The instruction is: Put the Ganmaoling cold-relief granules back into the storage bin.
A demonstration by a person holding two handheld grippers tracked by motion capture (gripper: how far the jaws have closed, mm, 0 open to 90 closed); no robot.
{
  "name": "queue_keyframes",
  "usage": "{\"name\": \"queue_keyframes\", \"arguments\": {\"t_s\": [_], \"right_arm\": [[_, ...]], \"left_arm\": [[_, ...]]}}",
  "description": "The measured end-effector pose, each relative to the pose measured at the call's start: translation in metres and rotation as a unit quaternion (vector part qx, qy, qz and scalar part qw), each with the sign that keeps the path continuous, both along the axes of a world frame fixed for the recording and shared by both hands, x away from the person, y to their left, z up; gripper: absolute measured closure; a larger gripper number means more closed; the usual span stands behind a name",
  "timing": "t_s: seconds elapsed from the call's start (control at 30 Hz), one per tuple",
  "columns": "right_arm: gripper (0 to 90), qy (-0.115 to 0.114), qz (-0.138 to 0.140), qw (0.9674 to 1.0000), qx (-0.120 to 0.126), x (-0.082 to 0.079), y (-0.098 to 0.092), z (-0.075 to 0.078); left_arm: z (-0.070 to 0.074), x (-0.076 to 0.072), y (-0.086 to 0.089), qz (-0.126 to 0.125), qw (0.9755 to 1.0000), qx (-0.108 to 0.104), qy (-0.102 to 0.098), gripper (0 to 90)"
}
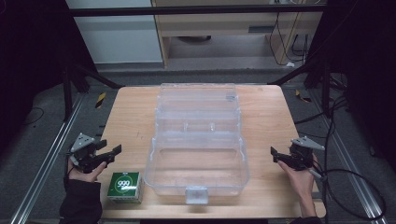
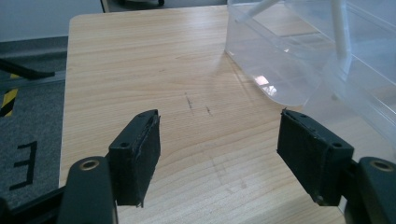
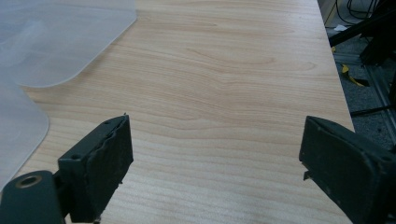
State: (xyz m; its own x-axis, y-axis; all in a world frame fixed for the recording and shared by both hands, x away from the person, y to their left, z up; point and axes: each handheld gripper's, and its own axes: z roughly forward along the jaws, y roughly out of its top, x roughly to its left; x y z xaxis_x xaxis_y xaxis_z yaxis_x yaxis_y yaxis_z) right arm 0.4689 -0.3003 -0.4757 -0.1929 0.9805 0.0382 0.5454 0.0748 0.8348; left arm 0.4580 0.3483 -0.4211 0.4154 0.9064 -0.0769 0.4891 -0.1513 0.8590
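Observation:
A clear plastic box [image 1: 197, 161] stands open in the middle of the wooden table [image 1: 133, 109], its lid [image 1: 198, 100] laid back toward the far edge. A small green carton marked 999 [image 1: 125, 186] lies near the table's front left corner. My left gripper [image 1: 109, 149] hovers just left of the carton at the table's left edge, jaws apart with nothing between them; in the left gripper view [image 2: 217, 133] bare wood shows between the pads, with the box's corner [image 2: 280, 70] ahead to the right. My right gripper [image 1: 280, 156] is open over the right side of the table, its jaws [image 3: 215, 140] framing bare wood.
A white latch [image 1: 196, 194] sits on the box's front wall. Dark floor with rails runs along both sides of the table. Cables [image 1: 345, 182] trail on the floor at the right. A cabinet stands behind the table.

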Motion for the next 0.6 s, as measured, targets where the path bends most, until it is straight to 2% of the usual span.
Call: {"name": "queue_keyframes", "arguments": {"t_s": [0.13, 0.17, 0.3, 0.4, 0.6], "right_arm": [[8.8, 0.006, 0.000, 1.0000, -0.002, -0.003, -0.002, -0.001], [8.7, 0.007, 0.000, 1.0000, -0.007, -0.006, -0.003, -0.002], [8.7, 0.002, -0.001, 0.9999, -0.016, -0.010, -0.003, -0.001], [8.1, 0.002, 0.002, 0.9998, -0.018, -0.012, -0.003, -0.001], [7.3, 0.004, 0.005, 0.9997, -0.025, -0.011, -0.002, -0.004]], "left_arm": [[0.003, 0.001, -0.001, -0.019, 0.9998, 0.000, 0.003, 27.4], [0.006, 0.001, -0.001, -0.032, 0.9995, 0.002, 0.002, 27.1], [0.012, 0.000, 0.000, -0.050, 0.9987, 0.005, -0.003, 26.2], [0.015, 0.000, 0.001, -0.065, 0.9978, 0.012, 0.002, 25.0], [0.027, -0.003, 0.002, -0.104, 0.9938, 0.038, 0.012, 22.5]]}}
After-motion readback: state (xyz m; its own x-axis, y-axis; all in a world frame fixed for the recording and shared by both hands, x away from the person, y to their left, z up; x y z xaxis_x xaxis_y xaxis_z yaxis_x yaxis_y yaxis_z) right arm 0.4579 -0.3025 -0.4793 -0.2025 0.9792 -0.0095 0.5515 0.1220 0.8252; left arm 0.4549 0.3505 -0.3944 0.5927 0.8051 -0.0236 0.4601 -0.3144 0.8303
